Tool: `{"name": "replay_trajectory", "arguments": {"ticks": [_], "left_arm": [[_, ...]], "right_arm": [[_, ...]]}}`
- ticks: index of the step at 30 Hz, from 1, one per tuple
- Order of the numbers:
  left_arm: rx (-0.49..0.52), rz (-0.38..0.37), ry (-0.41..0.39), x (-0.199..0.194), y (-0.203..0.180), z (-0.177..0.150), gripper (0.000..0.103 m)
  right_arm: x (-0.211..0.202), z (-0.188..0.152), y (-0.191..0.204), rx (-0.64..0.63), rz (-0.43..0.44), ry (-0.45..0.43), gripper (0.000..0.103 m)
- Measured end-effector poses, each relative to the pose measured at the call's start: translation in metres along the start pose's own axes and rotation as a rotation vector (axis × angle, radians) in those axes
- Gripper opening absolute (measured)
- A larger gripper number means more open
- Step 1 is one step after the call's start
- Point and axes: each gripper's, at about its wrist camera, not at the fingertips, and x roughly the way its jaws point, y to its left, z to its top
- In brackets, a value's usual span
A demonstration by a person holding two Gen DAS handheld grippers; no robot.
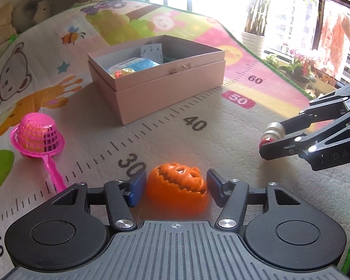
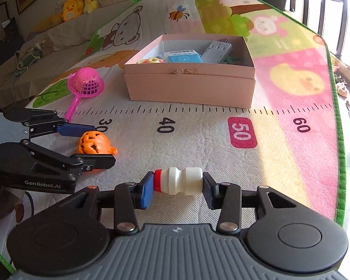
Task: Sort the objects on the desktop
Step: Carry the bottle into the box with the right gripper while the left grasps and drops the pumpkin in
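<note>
Between my left tool's (image 1: 173,187) open jaws sits the pumpkin (image 1: 177,186) on the mat (image 1: 198,140). My right tool (image 2: 176,184) grips the bottle (image 2: 179,183) sideways; the box (image 2: 191,86) lies straight ahead.

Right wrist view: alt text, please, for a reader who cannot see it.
The right gripper clamps a small white plastic bottle with a red cap sideways above a cartoon play mat. To its left, the left gripper straddles an orange plastic pumpkin; beyond sits an open pink cardboard box.

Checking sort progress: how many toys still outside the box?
3: orange pumpkin between the left gripper fingers, white bottle clamped in the right gripper, pink strainer on the mat left of the box.
</note>
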Motion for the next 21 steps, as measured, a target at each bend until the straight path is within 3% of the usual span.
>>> {"name": "replay_trajectory", "arguments": {"ticks": [5,10,12,16,21], "left_arm": [[0.038,0.024,-0.072,-0.034,-0.005,0.023,0.062],[0.143,0.151,-0.308,-0.079,-0.002,0.102,0.062],[0.132,0.173,-0.36,-0.079,0.004,0.132,0.062],[0.044,0.153,-0.341,-0.039,0.025,0.18,0.062],[-0.088,0.125,-0.267,0.03,0.056,0.202,0.064]], "right_arm": [[-0.035,0.012,0.001,-0.052,0.025,-0.048,0.043],[-0.107,0.088,-0.022,-0.009,0.067,-0.28,0.043],[-0.124,0.119,-0.032,0.011,0.05,-0.364,0.043],[-0.114,0.163,-0.042,0.025,-0.026,-0.421,0.043],[-0.057,0.19,-0.058,0.054,-0.033,-0.339,0.043]]}}
